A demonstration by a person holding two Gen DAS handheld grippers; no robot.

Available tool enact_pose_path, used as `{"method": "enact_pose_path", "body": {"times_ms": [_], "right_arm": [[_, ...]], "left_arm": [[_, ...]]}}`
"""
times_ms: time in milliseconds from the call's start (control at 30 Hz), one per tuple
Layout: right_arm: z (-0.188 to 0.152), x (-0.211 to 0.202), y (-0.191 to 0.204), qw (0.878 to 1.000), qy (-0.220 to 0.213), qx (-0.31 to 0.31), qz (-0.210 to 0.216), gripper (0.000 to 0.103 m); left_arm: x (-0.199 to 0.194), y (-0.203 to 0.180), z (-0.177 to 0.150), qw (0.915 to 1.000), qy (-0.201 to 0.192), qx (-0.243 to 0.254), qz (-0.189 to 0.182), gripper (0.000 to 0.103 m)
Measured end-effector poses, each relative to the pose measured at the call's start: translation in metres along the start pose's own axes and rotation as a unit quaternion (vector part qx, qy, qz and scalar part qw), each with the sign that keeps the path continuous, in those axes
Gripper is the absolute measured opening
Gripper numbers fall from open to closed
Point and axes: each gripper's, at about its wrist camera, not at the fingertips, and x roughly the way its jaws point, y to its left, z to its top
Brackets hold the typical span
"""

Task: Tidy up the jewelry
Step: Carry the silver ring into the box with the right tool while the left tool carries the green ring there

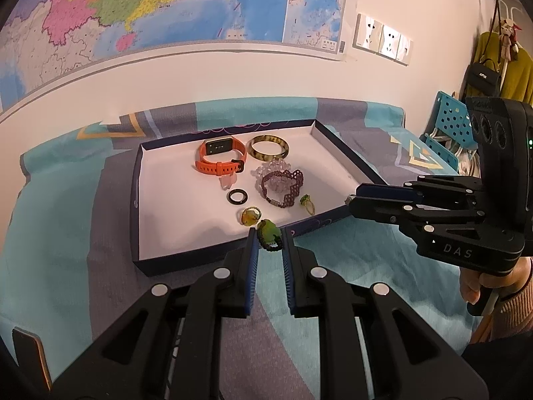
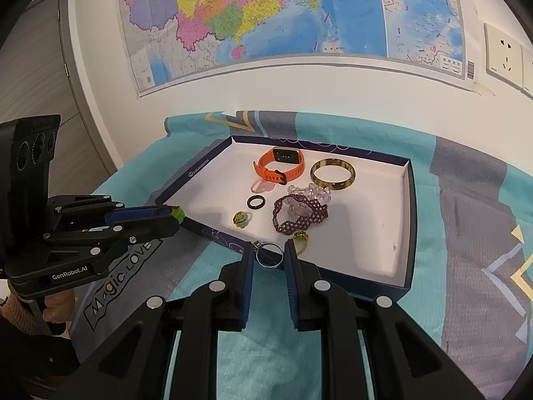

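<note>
A shallow box tray [image 1: 146,206] [image 2: 408,220] with a white floor lies on the bedspread. In it are an orange watch [image 1: 221,156] [image 2: 279,165], an amber bangle [image 1: 269,147] [image 2: 333,174], a purple beaded bracelet [image 1: 283,185] [image 2: 299,215], a black ring [image 1: 237,196] [image 2: 256,202] and small rings. My left gripper [image 1: 269,238] [image 2: 178,215] is shut on a green stone pendant with a dark cord [image 1: 269,231], above the tray's near edge. My right gripper [image 2: 269,255] [image 1: 348,200] is shut on a silver ring [image 2: 270,256] over the tray's near edge.
The bedspread [image 1: 50,233] is teal and grey. A map [image 1: 166,6] and wall sockets [image 1: 383,38] are on the wall behind. Blue perforated crates [image 1: 449,120] and hanging clothes with a black bag [image 1: 483,76] stand at the right.
</note>
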Motion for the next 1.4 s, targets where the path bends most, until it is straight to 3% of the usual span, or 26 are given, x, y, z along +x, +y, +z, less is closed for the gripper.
{"method": "enact_pose_path", "body": {"times_ms": [1400], "right_arm": [[0.025, 0.014, -0.010, 1.000, -0.007, 0.005, 0.007, 0.017]], "left_arm": [[0.014, 0.002, 0.024, 0.9999, -0.006, 0.011, 0.009, 0.015]]}}
